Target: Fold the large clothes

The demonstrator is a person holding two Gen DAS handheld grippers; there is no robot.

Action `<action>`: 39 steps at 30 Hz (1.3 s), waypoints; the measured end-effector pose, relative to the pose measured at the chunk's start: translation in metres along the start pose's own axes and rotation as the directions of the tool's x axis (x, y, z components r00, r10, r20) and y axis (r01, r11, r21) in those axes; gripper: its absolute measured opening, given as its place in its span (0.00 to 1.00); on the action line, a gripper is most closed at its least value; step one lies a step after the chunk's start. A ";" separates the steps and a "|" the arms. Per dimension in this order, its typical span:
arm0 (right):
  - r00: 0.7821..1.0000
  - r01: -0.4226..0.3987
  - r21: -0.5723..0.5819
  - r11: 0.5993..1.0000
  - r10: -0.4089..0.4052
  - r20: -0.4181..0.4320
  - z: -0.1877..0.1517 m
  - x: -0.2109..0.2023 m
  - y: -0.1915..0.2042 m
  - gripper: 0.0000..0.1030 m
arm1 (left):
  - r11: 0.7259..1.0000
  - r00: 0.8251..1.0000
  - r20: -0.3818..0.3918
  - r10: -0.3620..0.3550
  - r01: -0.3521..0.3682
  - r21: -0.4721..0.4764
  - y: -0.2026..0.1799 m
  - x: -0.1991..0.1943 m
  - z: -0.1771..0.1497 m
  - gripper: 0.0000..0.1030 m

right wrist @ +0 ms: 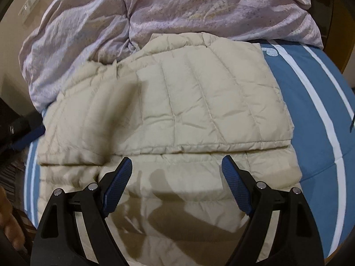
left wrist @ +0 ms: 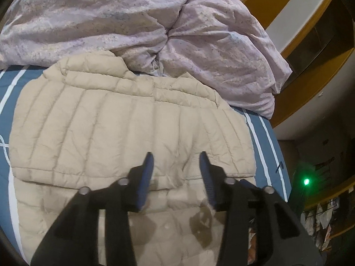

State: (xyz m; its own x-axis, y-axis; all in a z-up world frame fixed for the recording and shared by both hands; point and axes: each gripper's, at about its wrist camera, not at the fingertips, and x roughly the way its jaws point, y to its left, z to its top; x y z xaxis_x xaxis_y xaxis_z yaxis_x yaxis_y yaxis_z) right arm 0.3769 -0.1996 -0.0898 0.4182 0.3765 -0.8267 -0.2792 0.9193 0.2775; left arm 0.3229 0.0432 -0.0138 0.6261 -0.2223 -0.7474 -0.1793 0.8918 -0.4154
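The beige quilted jacket (left wrist: 124, 122) runs off the lower edge of both views, so its near end cannot be seen. The lilac duvet (left wrist: 133, 22) covers the jacket's far edge and is itself cut by the top edge. In the right wrist view, a dark object (right wrist: 20, 130) at the left edge, possibly the left tool, is mostly out of frame. Clutter (left wrist: 319, 219) beside the bed is too dim to identify.

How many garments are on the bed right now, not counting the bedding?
1: a beige puffer jacket, partly folded, lies on the blue striped sheet below both open grippers, its far edge against the lilac duvet. More could be hidden under that duvet.
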 end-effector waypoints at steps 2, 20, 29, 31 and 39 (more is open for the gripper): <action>0.999 -0.042 0.034 0.999 0.042 -0.001 0.005 0.000 -0.002 0.81 | 1.000 1.000 0.004 0.024 -0.024 0.002 0.005 -0.002 0.000 0.47; 0.939 -0.299 0.164 0.940 0.321 -0.124 0.029 0.056 0.049 0.39 | 0.952 0.953 -0.043 0.300 -0.301 -0.043 0.077 -0.001 -0.008 0.51; 0.961 -0.272 0.096 0.957 0.276 -0.028 0.028 0.044 0.048 0.04 | 0.932 0.934 -0.046 0.355 -0.357 -0.061 0.097 -0.003 -0.008 0.51; 0.969 -0.243 0.109 0.964 0.246 -0.010 0.028 0.043 0.040 0.04 | 0.924 0.926 -0.046 0.374 -0.376 -0.066 0.102 -0.004 -0.006 0.51; 0.983 -0.147 0.121 0.982 0.158 -0.089 0.018 0.066 0.029 0.04 | 0.886 0.896 -0.107 0.432 -0.443 -0.134 0.137 0.008 -0.007 0.51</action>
State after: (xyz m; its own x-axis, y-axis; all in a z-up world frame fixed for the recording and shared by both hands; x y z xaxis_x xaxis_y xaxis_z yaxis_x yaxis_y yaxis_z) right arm 0.4121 -0.1459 -0.1278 0.2903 0.5056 -0.8124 -0.2306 0.8610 0.4534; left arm 0.2978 0.1603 -0.0803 0.4020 0.1438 -0.9043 -0.5383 0.8360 -0.1064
